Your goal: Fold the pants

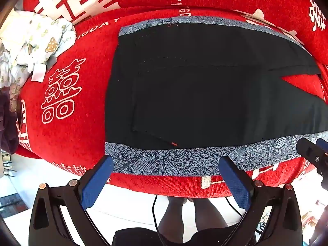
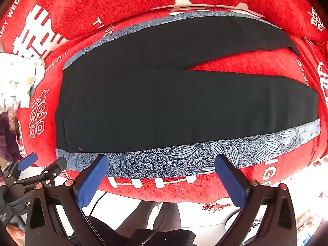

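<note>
The pants point(image 1: 205, 86) run off the left-wrist view's right edge, leg ends unseen.

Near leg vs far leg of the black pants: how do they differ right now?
The near leg lies toward the grippers; the far leg lies toward the sofa back. The near leg's floral stripe shows broad; the far leg's stripe shows as a thin strip. Both lie flat, spread in a V on the red cover.

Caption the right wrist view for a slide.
Open right gripper poised at the floral-trimmed edge of black pants laid flat on a red sofa cover.
</note>
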